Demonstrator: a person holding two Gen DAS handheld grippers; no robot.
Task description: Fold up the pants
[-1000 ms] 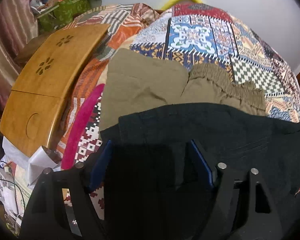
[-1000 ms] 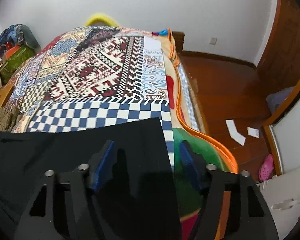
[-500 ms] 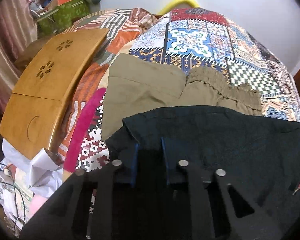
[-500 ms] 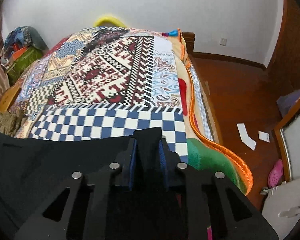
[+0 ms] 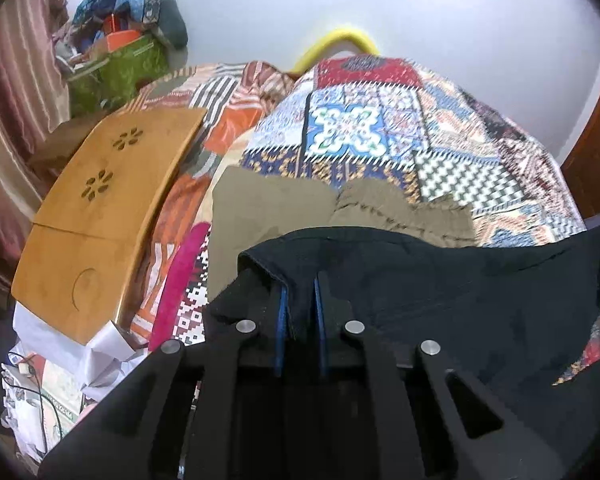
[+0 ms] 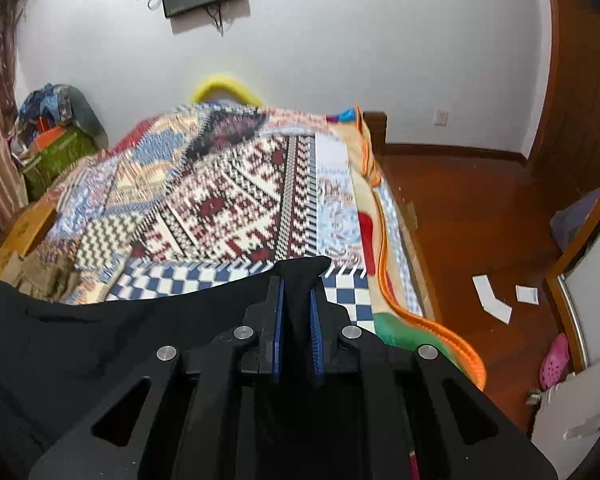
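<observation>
the bed [image 6: 236, 208], under its patchwork quilt, carries the black pants [image 5: 440, 280] across its near end, with a folded olive garment [image 5: 268, 208] lying just beyond them and a wooden lap tray [image 5: 100, 216] off to the left side. the step in hand looks like lifting one edge of the pants to carry it over for a fold; it should go well if both corners rise level and the cloth between them stays taut, not sagging or dragging the olive garment along. both hands angle downward toward the bed. the left gripper [image 5: 300, 300] has just been closing and now pinches the pants' left corner, and the right gripper [image 6: 298, 304] likewise clamps the right corner.
</observation>
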